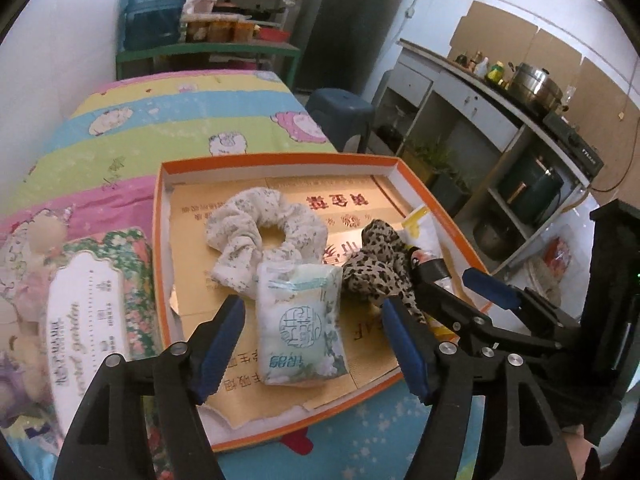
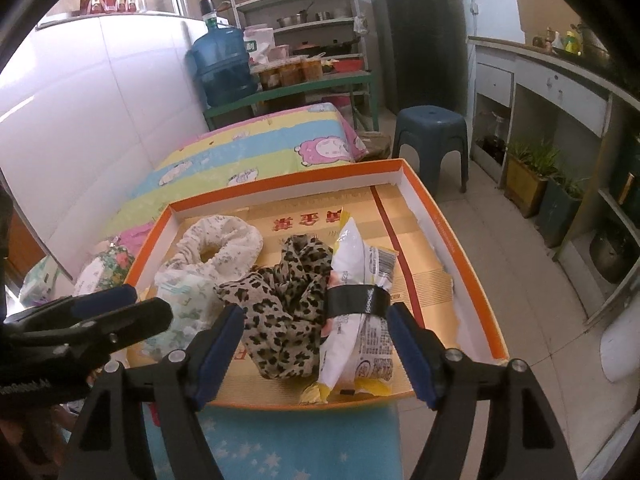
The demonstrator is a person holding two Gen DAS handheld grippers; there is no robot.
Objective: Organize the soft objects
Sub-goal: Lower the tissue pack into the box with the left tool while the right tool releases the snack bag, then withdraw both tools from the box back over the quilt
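Observation:
An orange-rimmed cardboard tray (image 1: 158,240) (image 2: 460,248) lies on a colourful bedspread. In it are a white floral scrunchie (image 1: 264,232) (image 2: 220,246), a pale green tissue pack (image 1: 300,324) (image 2: 182,304), a leopard-print cloth (image 1: 380,268) (image 2: 288,304) and a yellow-white snack bag bound with black tape (image 2: 360,320) (image 1: 420,232). My left gripper (image 1: 316,344) is open, its fingers either side of the tissue pack. My right gripper (image 2: 316,344) is open above the leopard cloth and snack bag; it also shows in the left wrist view (image 1: 436,292).
A floral tissue box (image 1: 96,300) (image 2: 106,268) lies left of the tray on the bedspread (image 1: 180,120). A blue stool (image 2: 432,136) stands beyond the bed. Shelves, a water jug (image 2: 224,68) and a counter with planters (image 2: 528,176) line the room.

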